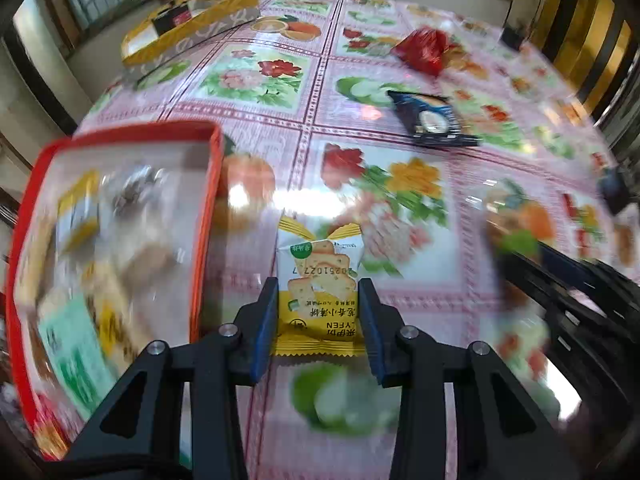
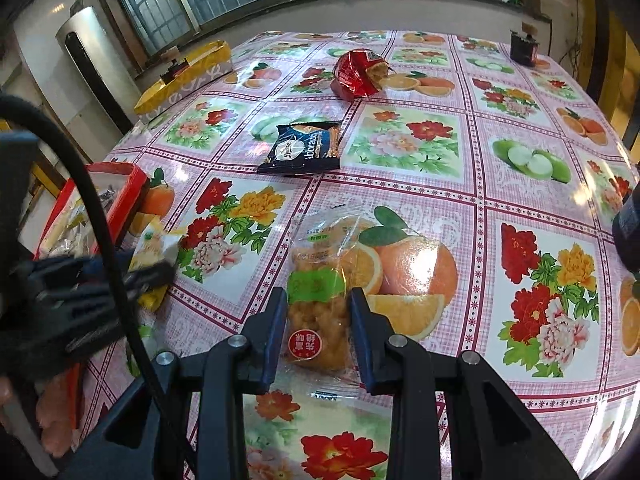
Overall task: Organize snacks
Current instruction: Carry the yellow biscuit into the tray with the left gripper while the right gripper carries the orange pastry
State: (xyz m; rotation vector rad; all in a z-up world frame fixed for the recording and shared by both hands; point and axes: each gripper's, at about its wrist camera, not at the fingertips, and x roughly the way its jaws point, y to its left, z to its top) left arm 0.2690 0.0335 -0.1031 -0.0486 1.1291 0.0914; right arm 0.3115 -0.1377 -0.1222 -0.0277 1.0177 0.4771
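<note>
My left gripper (image 1: 318, 292) is shut on a yellow-and-white cracker packet (image 1: 320, 280) and holds it above the table, just right of a red-rimmed box (image 1: 212, 208) filled with several snack packets. My right gripper (image 2: 318, 300) is shut on a clear packet of golden snacks with a green label (image 2: 320, 308). The left gripper with its packet also shows in the right wrist view (image 2: 148, 256), beside the red box (image 2: 128, 196). A dark blue packet (image 2: 302, 146) and a red packet (image 2: 360, 74) lie further out on the table.
The table has a glossy pink cloth with flower and fruit prints (image 2: 520, 184). A yellow-rimmed box (image 2: 184, 76) with a dark item inside sits at the far left edge. A small dark object (image 2: 524, 48) stands at the far right. Windows line the wall behind.
</note>
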